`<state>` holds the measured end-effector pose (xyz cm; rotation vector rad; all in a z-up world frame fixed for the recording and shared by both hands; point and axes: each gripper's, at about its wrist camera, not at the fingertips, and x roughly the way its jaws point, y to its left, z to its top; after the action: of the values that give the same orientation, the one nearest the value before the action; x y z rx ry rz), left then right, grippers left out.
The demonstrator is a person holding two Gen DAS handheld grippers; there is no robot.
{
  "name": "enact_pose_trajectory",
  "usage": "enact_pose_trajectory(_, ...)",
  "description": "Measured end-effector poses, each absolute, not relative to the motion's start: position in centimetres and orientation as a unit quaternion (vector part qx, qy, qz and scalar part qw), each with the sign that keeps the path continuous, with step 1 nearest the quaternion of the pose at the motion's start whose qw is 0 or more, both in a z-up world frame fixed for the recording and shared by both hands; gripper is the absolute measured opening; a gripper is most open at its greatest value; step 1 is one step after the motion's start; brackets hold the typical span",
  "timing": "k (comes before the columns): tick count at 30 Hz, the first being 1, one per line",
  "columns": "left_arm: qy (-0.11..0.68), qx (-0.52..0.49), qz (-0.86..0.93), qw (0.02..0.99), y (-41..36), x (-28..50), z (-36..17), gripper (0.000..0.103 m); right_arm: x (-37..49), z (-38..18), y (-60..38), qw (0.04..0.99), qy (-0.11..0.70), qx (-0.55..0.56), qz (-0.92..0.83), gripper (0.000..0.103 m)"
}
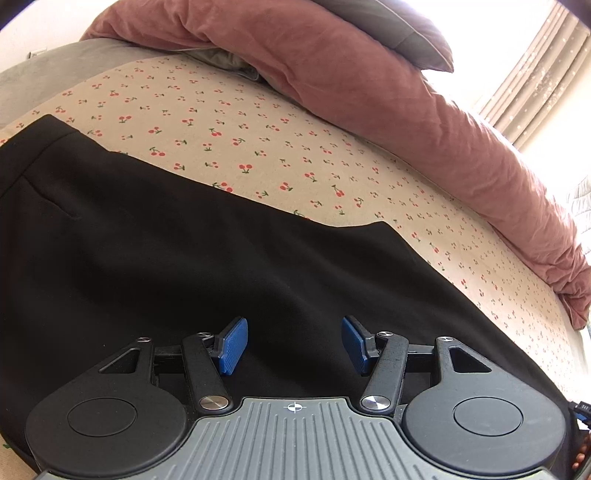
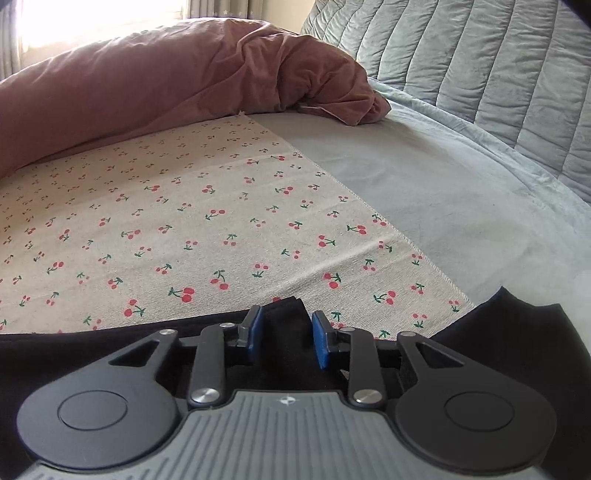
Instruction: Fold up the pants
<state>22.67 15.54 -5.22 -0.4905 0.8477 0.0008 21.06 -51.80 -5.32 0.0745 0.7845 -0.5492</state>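
Black pants lie flat on a cherry-print cloth on the bed, filling the lower left of the left wrist view. My left gripper hovers over them, its blue pads wide apart with nothing pinched between them. In the right wrist view the pants show only along the bottom edge, over the cherry-print cloth. My right gripper sits at that edge, and a raised fold of the black fabric fills the gap between its blue pads, which press on it.
A rolled pink duvet runs along the far side of the cloth, with a grey pillow on top. A grey-blue sheet and a quilted headboard lie to the right. Curtains hang at a bright window.
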Motion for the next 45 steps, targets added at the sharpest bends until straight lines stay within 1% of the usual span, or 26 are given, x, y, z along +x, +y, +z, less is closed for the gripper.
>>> enact_pose_trajectory(2, 0.404, -0.268, 0.003, 0.875, 16.7, 22.6, -5.1, 0.056, 21.2, -4.9, -50.3, 0.882, 0.364, -0.015, -0.299, 0.003)
enact_pose_trajectory(3, 0.401, -0.288, 0.006, 0.87, 17.6, 22.5, -5.0, 0.056, 21.3, -4.7, -49.6, 0.875, 0.357, -0.041, -0.324, 0.005)
enact_pose_trajectory(5, 0.386, -0.319, 0.015, 0.865, 19.4, 22.1, -4.4, 0.056, 21.3, -3.4, -48.0, 0.884, 0.339, -0.044, -0.319, 0.007)
enact_pose_trajectory(7, 0.361, -0.344, 0.037, 0.866, 21.9, 21.4, -3.5, 0.056, 21.2, -1.3, -45.0, 0.905, 0.322, -0.039, -0.274, 0.014)
enact_pose_trajectory(8, 0.35, -0.352, 0.05, 0.866, 22.9, 21.1, -3.1, 0.057, 21.4, 0.0, -42.4, 0.919, 0.309, -0.055, -0.239, 0.02)
enact_pose_trajectory(9, 0.337, -0.364, 0.067, 0.866, 24.3, 20.6, -2.7, 0.059, 21.5, 1.2, -39.5, 0.932, 0.297, -0.07, -0.198, 0.028)
enact_pose_trajectory(10, 0.325, -0.375, 0.084, 0.864, 25.5, 20.1, -2.4, 0.059, 21.5, 2.1, -36.2, 0.944, 0.287, -0.078, -0.146, 0.033)
enact_pose_trajectory(11, 0.316, -0.386, 0.1, 0.861, 26.6, 19.7, -2.2, 0.059, 21.6, 3.0, -32.2, 0.955, 0.281, -0.077, -0.061, 0.042)
enact_pose_trajectory(12, 0.309, -0.397, 0.115, 0.857, 27.7, 19.3, -2.1, 0.059, 21.8, 3.4, -28.8, 0.956, 0.284, -0.068, 0.02, 0.044)
enact_pose_trajectory(14, 0.301, -0.414, 0.134, 0.848, 29.4, 18.7, -2.2, 0.059, 23.2, 3.1, -22.1, 0.934, 0.313, -0.049, 0.162, 0.044)
enact_pose_trajectory(17, 0.299, -0.434, 0.155, 0.836, 31.4, 18.2, -2.8, 0.059, 26.5, 1.4, -12.1, 0.894, 0.359, -0.074, 0.259, 0.043)
enact_pose_trajectory(21, 0.321, -0.454, 0.155, 0.816, 33.3, 18.8, -4.8, 0.059, 30.3, -1.0, -2.6, 0.848, 0.405, -0.121, 0.32, 0.043)
enact_pose_trajectory(25, 0.325, -0.463, 0.164, 0.808, 33.9, 18.6, -5.4, 0.057, 33.4, -2.6, 1.1, 0.839, 0.427, -0.122, 0.314, 0.044)
enact_pose_trajectory(27, 0.33, -0.454, 0.17, 0.81, 33.9, 18.6, -5.4, 0.054, 34.4, -3.7, 1.7, 0.836, 0.442, -0.118, 0.303, 0.044)
enact_pose_trajectory(28, 0.332, -0.45, 0.176, 0.81, 33.9, 18.6, -5.4, 0.052, 34.2, -4.0, 2.0, 0.835, 0.444, -0.118, 0.301, 0.043)
enact_pose_trajectory(29, 0.333, -0.445, 0.184, 0.811, 34.0, 18.6, -5.4, 0.047, 34.2, -4.2, 2.2, 0.837, 0.439, -0.131, 0.301, 0.032)
enact_pose_trajectory(30, 0.335, -0.441, 0.192, 0.81, 34.1, 18.5, -5.4, 0.039, 33.9, -4.0, 2.5, 0.837, 0.435, -0.148, 0.298, 0.017)
enact_pose_trajectory(31, 0.337, -0.441, 0.198, 0.808, 34.3, 18.4, -5.5, 0.035, 33.7, -3.9, 2.7, 0.838, 0.435, -0.161, 0.289, 0.01)
enact_pose_trajectory(32, 0.339, -0.442, 0.202, 0.806, 34.4, 18.3, -5.6, 0.031, 33.4, -3.7, 3.0, 0.838, 0.434, -0.175, 0.281, 0.0)
enact_pose_trajectory(34, 0.341, -0.437, 0.202, 0.808, 34.4, 18.2, -5.5, 0.031, 32.9, -3.6, 3.5, 0.836, 0.426, -0.208, 0.274, 0.0)
enact_pose_trajectory(37, 0.342, -0.432, 0.208, 0.808, 34.2, 18.1, -5.4, 0.031, 32.9, -3.8, 4.2, 0.847, 0.411, -0.22, 0.258, 0.0)
enact_pose_trajectory(38, 0.344, -0.434, 0.212, 0.806, 34.4, 18.0, -5.5, 0.028, 32.9, -3.8, 4.1, 0.855, 0.4, -0.222, 0.245, 0.0)
enact_pose_trajectory(39, 0.345, -0.436, 0.216, 0.802, 34.5, 17.9, -5.6, 0.019, 32.9, -3.9, 4.1, 0.859, 0.397, -0.218, 0.241, 0.0)
enact_pose_trajectory(41, 0.346, -0.443, 0.222, 0.797, 34.9, 17.7, -5.9, 0.014, 32.6, -4.5, 4.2, 0.865, 0.387, -0.221, 0.232, 0.0)
enact_pose_trajectory(45, 0.347, -0.435, 0.226, 0.8, 34.6, 17.9, -5.7, 0.014, 32.4, -4.9, 4.1, 0.877, 0.372, -0.211, 0.22, 0.0)
